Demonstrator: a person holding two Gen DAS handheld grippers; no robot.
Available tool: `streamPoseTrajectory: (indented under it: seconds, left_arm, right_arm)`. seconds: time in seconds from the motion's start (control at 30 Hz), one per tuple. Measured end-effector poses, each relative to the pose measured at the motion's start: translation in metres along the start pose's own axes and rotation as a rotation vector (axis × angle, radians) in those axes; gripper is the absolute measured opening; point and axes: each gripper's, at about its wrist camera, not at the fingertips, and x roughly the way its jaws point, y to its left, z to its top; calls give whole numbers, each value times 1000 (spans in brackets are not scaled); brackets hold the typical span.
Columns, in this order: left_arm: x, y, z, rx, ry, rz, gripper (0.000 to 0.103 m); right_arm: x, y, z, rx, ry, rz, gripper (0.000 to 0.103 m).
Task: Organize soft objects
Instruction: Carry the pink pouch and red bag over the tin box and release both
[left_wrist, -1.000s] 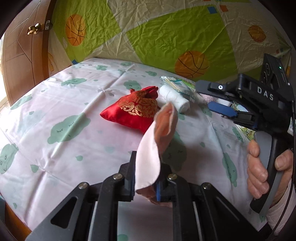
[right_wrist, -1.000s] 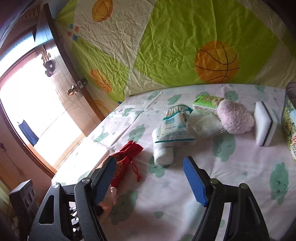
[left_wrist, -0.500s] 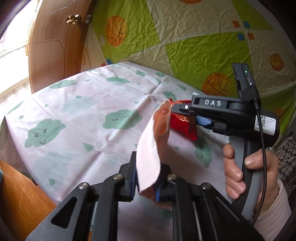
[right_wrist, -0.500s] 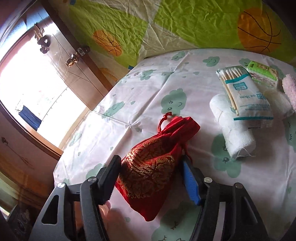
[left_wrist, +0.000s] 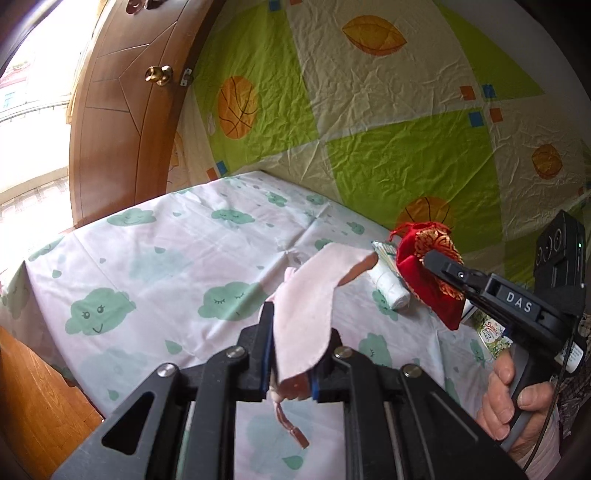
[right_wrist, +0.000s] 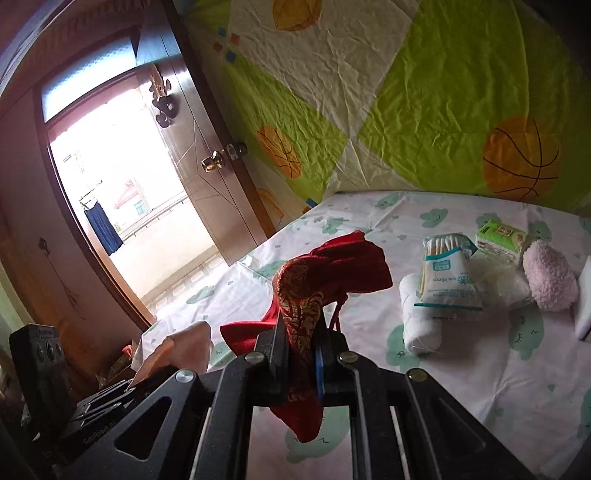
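Wall cloth (left_wrist: 388, 122), green and cream with basketballs, fills the view from 11 to 2 o'clock behind the bed. Wooden door (left_wrist: 122, 122) stands at 10 o'clock. Bedsheet (left_wrist: 155, 266), white with green clouds, spans the middle of both views.

Right gripper (right_wrist: 301, 332): jaws have just closed and now pinch the red pouch (right_wrist: 325, 273), which is lifted clear of the sheet, its bottom hanging below the jaws at 6 o'clock. Left view shows the same pouch at 3 o'clock, with the person's hand (left_wrist: 513, 402) on that gripper's handle at 4 o'clock.

Left gripper (left_wrist: 291, 332): jaws closed on a pink cloth (left_wrist: 314, 299) that rises toward 1 o'clock.

Right view, at 3 o'clock on the sheet: swab pack (right_wrist: 447, 273) resting on a white roll (right_wrist: 421, 317); pink puff (right_wrist: 550, 277) near it; tissue pack (right_wrist: 500, 236) at 2 o'clock.
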Motion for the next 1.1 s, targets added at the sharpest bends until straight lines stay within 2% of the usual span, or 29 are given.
streamPoseTrajectory:
  seconds: [0.27, 0.33, 0.73, 1.1]
  left_arm:
    - [-3, -63, 20, 82, -60, -78, 13]
    - [0, -82, 23, 98, -67, -110, 13]
    - [28, -203, 17, 204, -42, -289, 13]
    - [41, -287, 10, 267, -25, -394, 13]
  right_arm:
    - [-77, -16, 1, -79, -157, -26, 11]
    - [-92, -27, 0, -74, -172, -26, 11]
    - [-175, -106, -8, -39, -254, -173, 11]
    - [-235, -164, -13, -3, -304, -295, 11]
